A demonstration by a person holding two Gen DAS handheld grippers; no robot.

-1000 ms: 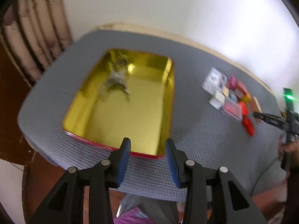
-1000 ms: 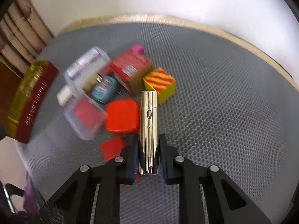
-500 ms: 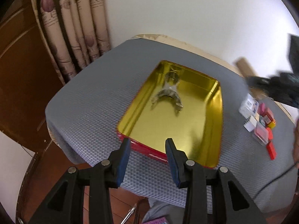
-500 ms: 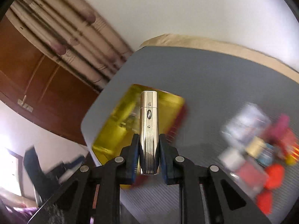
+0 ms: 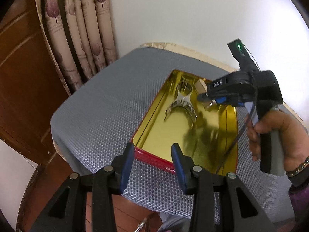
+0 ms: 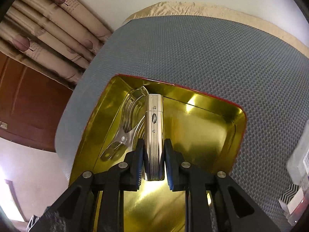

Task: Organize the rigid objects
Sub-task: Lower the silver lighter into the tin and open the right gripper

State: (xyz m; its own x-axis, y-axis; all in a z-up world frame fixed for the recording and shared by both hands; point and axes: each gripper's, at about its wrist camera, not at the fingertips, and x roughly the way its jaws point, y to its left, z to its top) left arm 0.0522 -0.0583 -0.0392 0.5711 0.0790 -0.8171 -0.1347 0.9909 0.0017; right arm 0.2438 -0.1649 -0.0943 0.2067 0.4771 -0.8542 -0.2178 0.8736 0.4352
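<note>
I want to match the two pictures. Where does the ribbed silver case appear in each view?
Left wrist view: the ribbed silver case is right of centre, mostly hidden behind the right gripper, above the far end of the gold tray.
Right wrist view: the case is at centre, clamped between the fingers, above the tray.
Shared landmark: the metal clip lying in the tray.

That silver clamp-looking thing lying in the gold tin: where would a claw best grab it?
Judging by its shape, at the narrow waist of the metal clip, coming straight down from above: it lies flat in the gold tin, and its ends flare wide.
</note>
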